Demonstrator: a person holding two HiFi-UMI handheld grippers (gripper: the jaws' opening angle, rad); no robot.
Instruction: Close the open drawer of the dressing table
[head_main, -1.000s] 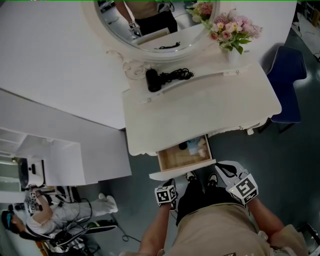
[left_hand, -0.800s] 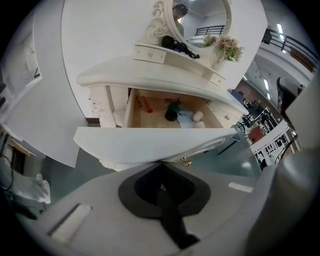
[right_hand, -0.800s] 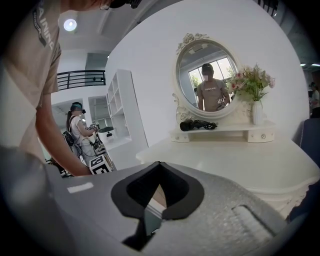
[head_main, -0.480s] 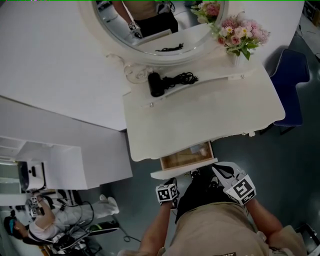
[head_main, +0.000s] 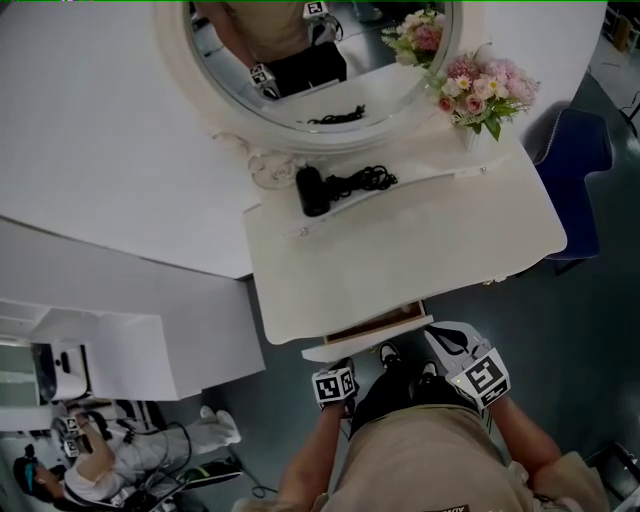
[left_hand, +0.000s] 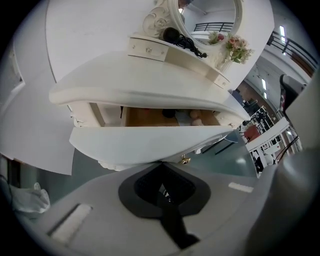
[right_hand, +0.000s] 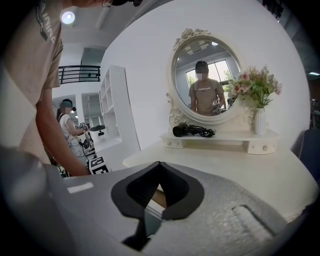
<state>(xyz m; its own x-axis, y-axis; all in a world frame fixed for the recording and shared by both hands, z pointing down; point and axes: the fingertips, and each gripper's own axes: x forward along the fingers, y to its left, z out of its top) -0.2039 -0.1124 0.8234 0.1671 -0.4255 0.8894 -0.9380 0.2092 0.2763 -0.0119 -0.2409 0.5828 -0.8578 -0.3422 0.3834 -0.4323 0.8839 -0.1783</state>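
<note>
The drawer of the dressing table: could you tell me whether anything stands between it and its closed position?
Nothing visible does. The drawer is open by a narrow gap; the small items inside lie below the tabletop, and the left gripper is at its front.

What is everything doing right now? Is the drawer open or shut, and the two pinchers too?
Drawer: open a little, things inside show.
Left gripper: shut, tip up against the drawer front.
Right gripper: shut, holding nothing.
Hair dryer: lying on the shelf, cord bunched beside it.
Flower vase: standing upright.
Small shelf drawer: closed.
</note>
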